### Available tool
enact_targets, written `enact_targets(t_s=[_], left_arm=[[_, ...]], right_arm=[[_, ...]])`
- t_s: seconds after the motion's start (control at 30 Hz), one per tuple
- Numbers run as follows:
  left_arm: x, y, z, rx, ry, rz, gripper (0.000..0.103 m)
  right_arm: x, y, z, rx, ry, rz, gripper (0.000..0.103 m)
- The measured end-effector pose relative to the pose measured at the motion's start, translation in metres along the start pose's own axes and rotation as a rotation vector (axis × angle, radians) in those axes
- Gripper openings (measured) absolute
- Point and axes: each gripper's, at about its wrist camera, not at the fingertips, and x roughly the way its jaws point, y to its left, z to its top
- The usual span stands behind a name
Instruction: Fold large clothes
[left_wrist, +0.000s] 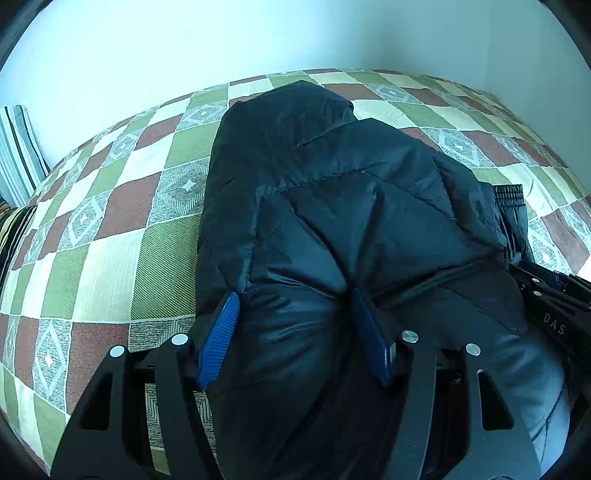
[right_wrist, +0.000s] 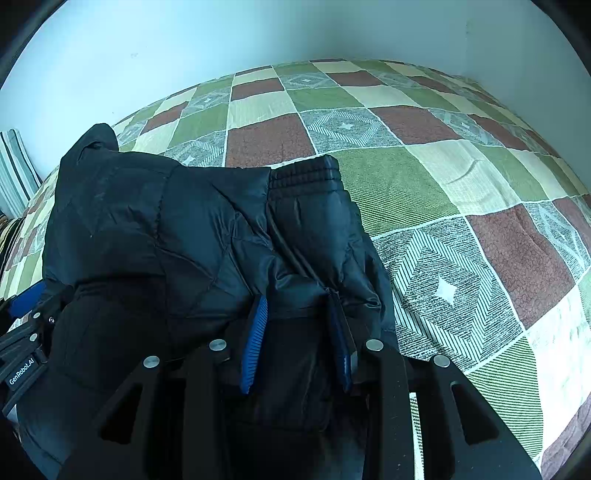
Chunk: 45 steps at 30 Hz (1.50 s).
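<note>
A dark navy quilted puffer jacket (left_wrist: 332, 206) lies bunched on a checked bedspread (left_wrist: 110, 240). My left gripper (left_wrist: 295, 295) has its blue pads (left_wrist: 218, 339) pressed into a thick fold of the jacket's near edge. My right gripper (right_wrist: 299, 299) is shut on the jacket (right_wrist: 166, 229) near its ribbed elastic cuff (right_wrist: 306, 171). The right gripper's body shows at the right edge of the left wrist view (left_wrist: 554, 306), and the left one's at the left edge of the right wrist view (right_wrist: 22, 354).
The bedspread (right_wrist: 461, 221), in green, brown, cream and grey squares, spreads to the right and behind the jacket. A pale wall (left_wrist: 184, 48) runs behind the bed. A striped cushion (left_wrist: 18, 155) leans at the far left.
</note>
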Motion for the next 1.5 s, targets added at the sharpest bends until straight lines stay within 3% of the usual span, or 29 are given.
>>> enact_targets(t_s=[0.17,0.27,0.4,0.7,1.07,1.5], left_arm=[[-0.012,0.004,0.003,-0.011,-0.016,-0.002,0.066],[-0.021,0.012,0.003,-0.032,-0.024,0.0,0.074],[-0.035,0.02,0.004,-0.054,-0.028,-0.001,0.079],[-0.105,0.021,-0.009,-0.076,-0.141,0.021,0.087],[-0.174,0.02,-0.04,-0.101,-0.203,0.019,0.091],[-0.22,0.011,-0.064,-0.114,-0.255,-0.003,0.092]], right_arm=[[-0.011,0.001,0.001,-0.005,-0.034,-0.002,0.037],[-0.022,0.0,0.001,0.002,-0.051,-0.028,0.048],[-0.042,0.001,0.002,0.01,-0.064,-0.023,0.054],[-0.103,0.014,-0.013,0.005,-0.139,0.015,0.067],[-0.167,0.018,-0.041,0.0,-0.193,0.039,0.074],[-0.209,0.03,-0.06,-0.046,-0.254,0.037,0.078]])
